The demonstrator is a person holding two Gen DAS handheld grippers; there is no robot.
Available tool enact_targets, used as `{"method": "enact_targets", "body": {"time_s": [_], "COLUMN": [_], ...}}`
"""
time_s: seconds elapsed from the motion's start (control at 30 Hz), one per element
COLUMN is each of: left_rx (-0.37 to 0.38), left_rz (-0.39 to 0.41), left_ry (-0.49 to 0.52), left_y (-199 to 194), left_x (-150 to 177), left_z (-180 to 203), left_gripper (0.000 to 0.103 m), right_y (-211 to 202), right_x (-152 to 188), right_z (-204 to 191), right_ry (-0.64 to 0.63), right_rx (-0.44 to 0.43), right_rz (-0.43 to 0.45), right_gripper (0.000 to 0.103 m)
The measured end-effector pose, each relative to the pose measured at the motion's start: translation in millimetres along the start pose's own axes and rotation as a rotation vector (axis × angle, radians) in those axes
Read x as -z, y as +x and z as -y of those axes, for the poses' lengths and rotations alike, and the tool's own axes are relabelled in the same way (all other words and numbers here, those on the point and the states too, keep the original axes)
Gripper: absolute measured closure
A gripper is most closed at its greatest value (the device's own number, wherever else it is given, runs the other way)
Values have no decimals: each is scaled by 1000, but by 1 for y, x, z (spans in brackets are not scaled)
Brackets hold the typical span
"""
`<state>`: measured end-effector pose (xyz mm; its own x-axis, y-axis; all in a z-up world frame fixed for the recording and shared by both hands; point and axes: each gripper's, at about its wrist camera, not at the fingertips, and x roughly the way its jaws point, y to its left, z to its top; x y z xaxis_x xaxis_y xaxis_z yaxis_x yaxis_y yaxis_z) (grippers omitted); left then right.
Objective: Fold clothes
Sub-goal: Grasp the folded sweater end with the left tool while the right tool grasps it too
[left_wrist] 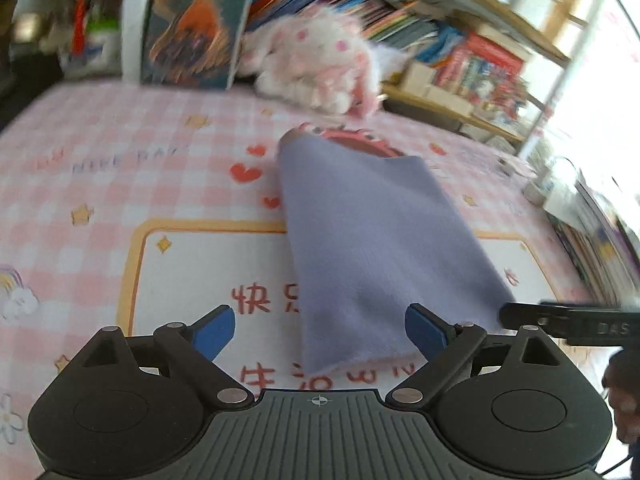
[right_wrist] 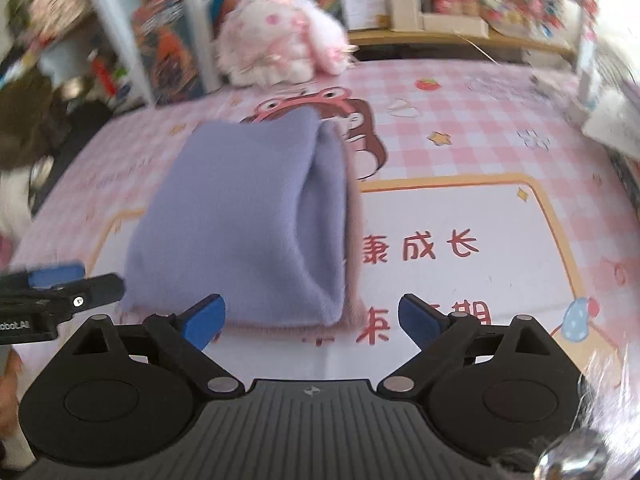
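Note:
A lilac fleece garment point(left_wrist: 372, 240) lies folded in a narrow stack on the pink checked table cover point(left_wrist: 120, 152). It also shows in the right wrist view point(right_wrist: 248, 216), with layered edges and a pinkish under layer on its right side. My left gripper point(left_wrist: 320, 330) is open and empty, just short of the garment's near edge. My right gripper point(right_wrist: 312, 318) is open and empty, its fingers either side of the garment's near right corner. The right gripper's finger point(left_wrist: 560, 316) shows at the left view's right edge. The left gripper's tip point(right_wrist: 60, 284) shows at the right view's left edge.
A white and pink plush toy point(left_wrist: 316, 60) sits at the table's far edge, also in the right wrist view point(right_wrist: 280, 36). A large book point(left_wrist: 196, 20) stands beside it. Bookshelves point(left_wrist: 460, 40) fill the background. White items point(right_wrist: 608, 116) sit at the table's right edge.

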<state>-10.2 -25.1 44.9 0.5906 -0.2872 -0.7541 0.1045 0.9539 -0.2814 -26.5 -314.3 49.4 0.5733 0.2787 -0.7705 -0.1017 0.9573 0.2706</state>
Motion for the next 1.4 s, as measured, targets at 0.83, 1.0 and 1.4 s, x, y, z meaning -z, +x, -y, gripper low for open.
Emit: {"method": "enact_targets", "body": {"time_s": [0.83, 1.0, 1.4], "left_rx": [132, 92, 135], "left_rz": [-66, -42, -111], "left_ry": [-245, -174, -227], "left_y": [71, 59, 65], "left_x": [-31, -29, -18], "left_z": [1, 22, 29], "left_gripper": [46, 53, 41], "right_y": [74, 54, 45], "right_x": [-57, -60, -54], "right_z": [29, -1, 51], "right_ry": [228, -43, 98], "right_rx": [-205, -164, -224], "right_rz": [-139, -37, -161], "right_gripper": [57, 77, 60]}}
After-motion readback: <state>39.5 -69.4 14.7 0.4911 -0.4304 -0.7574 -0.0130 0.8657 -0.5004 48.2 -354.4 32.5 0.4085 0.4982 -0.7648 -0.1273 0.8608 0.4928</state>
